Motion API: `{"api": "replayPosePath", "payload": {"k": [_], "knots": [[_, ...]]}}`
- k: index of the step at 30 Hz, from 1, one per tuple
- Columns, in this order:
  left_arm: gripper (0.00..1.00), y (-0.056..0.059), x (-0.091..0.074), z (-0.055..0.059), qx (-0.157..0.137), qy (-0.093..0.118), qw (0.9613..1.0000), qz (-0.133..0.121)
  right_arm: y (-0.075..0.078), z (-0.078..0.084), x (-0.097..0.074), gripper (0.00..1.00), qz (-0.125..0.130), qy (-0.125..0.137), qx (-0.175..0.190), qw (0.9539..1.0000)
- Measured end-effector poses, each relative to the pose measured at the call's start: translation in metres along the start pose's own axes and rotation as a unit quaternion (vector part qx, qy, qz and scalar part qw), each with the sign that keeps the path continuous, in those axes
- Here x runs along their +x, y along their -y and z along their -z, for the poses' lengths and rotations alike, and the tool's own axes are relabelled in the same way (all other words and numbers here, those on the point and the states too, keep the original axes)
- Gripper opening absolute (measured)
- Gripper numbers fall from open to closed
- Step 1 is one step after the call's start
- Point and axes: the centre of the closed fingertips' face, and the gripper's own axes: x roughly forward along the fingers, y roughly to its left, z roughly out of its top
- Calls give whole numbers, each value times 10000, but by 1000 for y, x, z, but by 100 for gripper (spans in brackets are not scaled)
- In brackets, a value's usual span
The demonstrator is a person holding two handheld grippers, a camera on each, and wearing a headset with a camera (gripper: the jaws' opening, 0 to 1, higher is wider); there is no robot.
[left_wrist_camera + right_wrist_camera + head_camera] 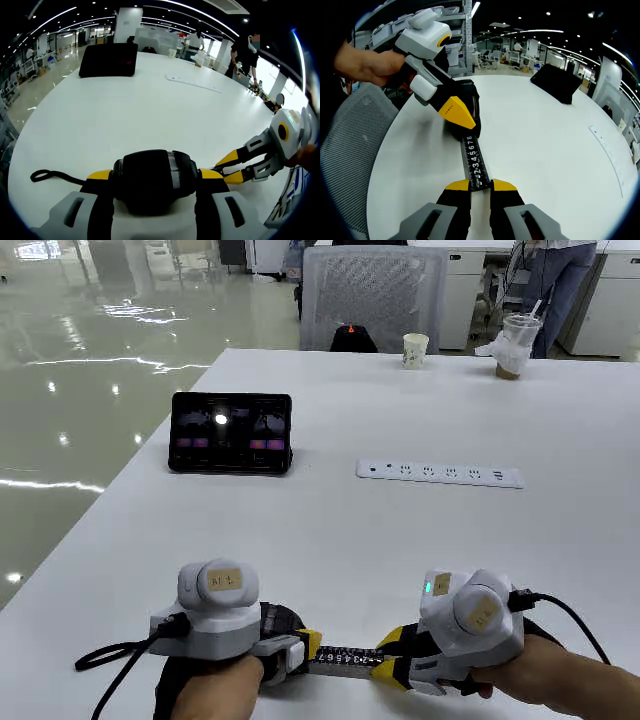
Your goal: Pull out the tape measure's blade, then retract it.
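Observation:
The black tape measure case (150, 186) sits between the yellow-tipped jaws of my left gripper (152, 174), which is shut on it low over the white table (330, 520). Its thin wrist strap (50, 176) trails on the table to the left. A short length of blade (472, 160) with printed numbers runs out of the case (469, 105) to my right gripper (480, 186), whose jaws are shut on the blade's end. In the head view the left gripper (308, 643) and the right gripper (385, 655) sit close together near the front edge, with the blade (345, 658) between them.
A dark tablet (231, 432) stands propped at mid-left and a white power strip (440, 473) lies at mid-right. A paper cup (415, 350) and a plastic cup (515, 345) stand at the far edge, with a mesh chair (372, 295) behind. The table's left edge drops to glossy floor.

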Motion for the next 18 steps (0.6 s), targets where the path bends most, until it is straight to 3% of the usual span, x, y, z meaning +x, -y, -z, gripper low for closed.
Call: {"api": "replayPosePath", "payload": {"k": [18], "knots": [[61,0,0,0,-34,-26,10000,42,-4,-14,14,10,-52,65,-44,10000]]}}
